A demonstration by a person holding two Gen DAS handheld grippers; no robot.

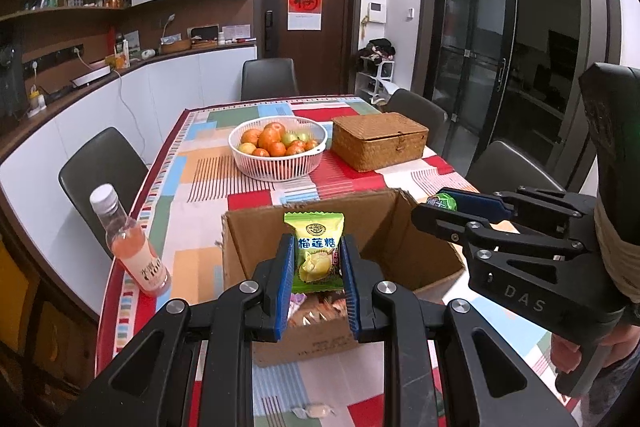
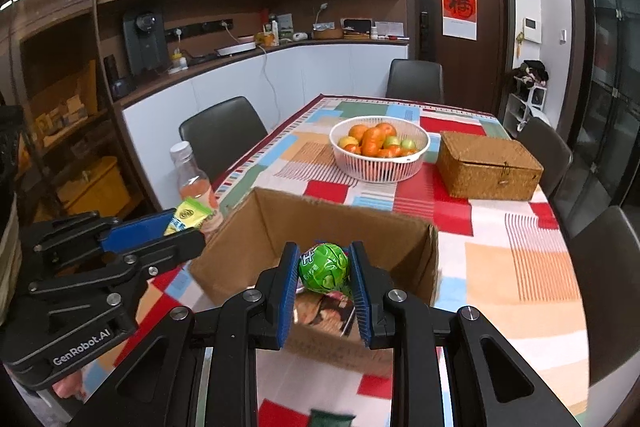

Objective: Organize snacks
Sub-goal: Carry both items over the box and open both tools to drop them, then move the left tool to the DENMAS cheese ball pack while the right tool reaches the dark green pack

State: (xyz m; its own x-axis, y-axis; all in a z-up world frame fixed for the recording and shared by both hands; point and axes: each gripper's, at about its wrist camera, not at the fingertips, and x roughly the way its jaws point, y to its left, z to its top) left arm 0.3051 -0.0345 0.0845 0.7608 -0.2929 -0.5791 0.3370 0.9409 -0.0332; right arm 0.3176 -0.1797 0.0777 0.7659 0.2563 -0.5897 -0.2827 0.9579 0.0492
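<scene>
My left gripper [image 1: 316, 259] is shut on a green durian candy packet [image 1: 316, 251] and holds it over the open cardboard box [image 1: 256, 239]. The packet [image 2: 188, 215] and left gripper [image 2: 168, 233] also show in the right wrist view. My right gripper [image 2: 324, 269] is shut on a round green wrapped candy [image 2: 324, 267], above the same box [image 2: 248, 247]. That gripper [image 1: 440, 207] and candy [image 1: 442, 202] show at the box's right edge in the left wrist view. Several wrapped snacks [image 1: 316, 309] lie inside the box.
A pink drink bottle [image 1: 132, 243] stands left of the box. A white basket of fruit [image 1: 278, 147] and a closed wicker box [image 1: 378, 141] sit farther back. A loose candy [image 1: 314, 410] lies on the patterned tablecloth near me. Chairs surround the table.
</scene>
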